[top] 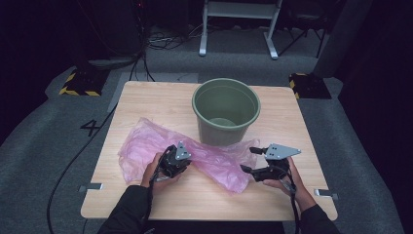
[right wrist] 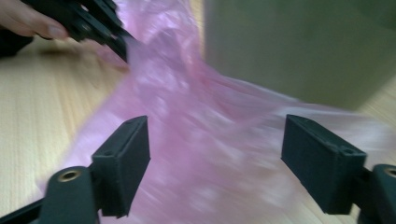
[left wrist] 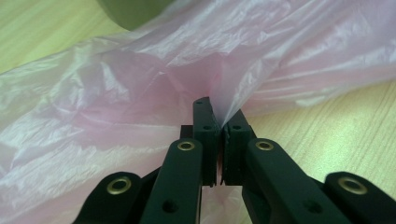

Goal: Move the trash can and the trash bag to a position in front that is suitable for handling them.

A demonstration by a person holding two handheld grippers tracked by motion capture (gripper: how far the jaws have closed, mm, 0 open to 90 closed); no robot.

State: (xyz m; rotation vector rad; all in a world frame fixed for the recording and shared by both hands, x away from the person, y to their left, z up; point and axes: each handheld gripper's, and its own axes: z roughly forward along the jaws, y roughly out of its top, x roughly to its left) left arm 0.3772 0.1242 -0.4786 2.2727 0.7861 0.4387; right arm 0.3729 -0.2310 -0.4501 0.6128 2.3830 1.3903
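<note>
So I've got a pink plastic bag (top: 195, 153) spread out flat and crinkly on the table (top: 146, 200), lying right in front of the green bucket (top: 225, 109), on the side nearest me. One edge of the bag runs up against the foot of the bucket, and the rest fans away to the bucket's left and toward my side of the table. The bucket stands upright with its mouth open.

My left gripper (top: 181, 161) is down on the bag, in front of the bucket and a bit left of it. In the left gripper view its jaws are pressed together with a fold of the pink film (left wrist: 219, 100) pinched between them, and the film is tented up from that pinch, so it has a real hold on it.

My right gripper (top: 249, 160) sits in front of the bucket too, off to its right, at the bag's near right corner. Its jaws are spread wide with nothing between them; in the right gripper view the bag (right wrist: 196, 154) lies below the gap and the bucket's wall (right wrist: 299, 46) rises just behind. That view is a bit blurry, so I can't tell if the jaws touch the plastic.
</note>
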